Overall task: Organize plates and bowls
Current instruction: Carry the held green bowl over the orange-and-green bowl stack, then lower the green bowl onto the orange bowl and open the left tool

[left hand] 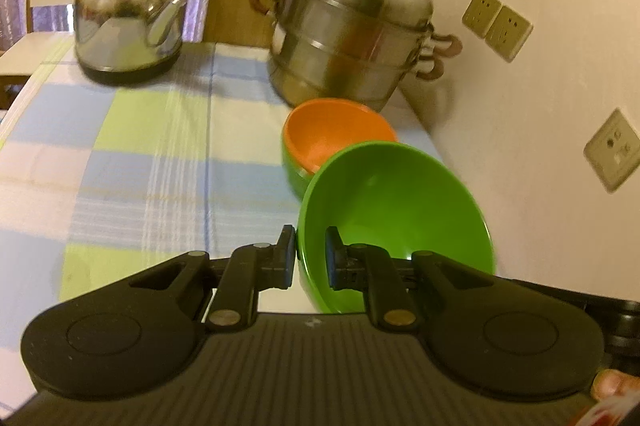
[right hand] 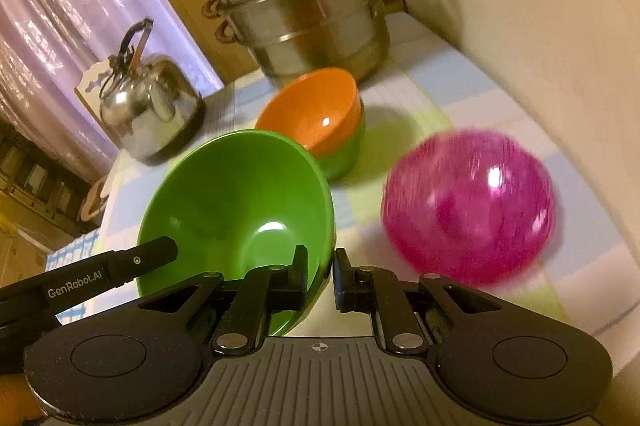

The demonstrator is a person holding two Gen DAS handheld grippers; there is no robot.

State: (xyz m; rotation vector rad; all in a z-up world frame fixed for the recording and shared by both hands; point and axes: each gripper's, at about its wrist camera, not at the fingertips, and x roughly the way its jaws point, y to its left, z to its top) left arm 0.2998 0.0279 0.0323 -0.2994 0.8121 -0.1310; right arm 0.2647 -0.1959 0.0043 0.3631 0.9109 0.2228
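Holding the same green bowl [left hand: 394, 210] from two sides, both grippers were closed narrow on its rim. The left gripper [left hand: 311, 254] pinched the rim at one side, and the right gripper [right hand: 320, 276] pinched the opposite side, so the bowl hung tilted above the bench [left hand: 140, 154] with the checked cloth. Just behind it stood an orange bowl [right hand: 312, 106] nested inside another green bowl [right hand: 346, 150]. A pink bowl [right hand: 470, 204], blurred, was near on the cloth beside the wall. Further back were a steel steamer pot [left hand: 348, 38] and a kettle [left hand: 130, 14].
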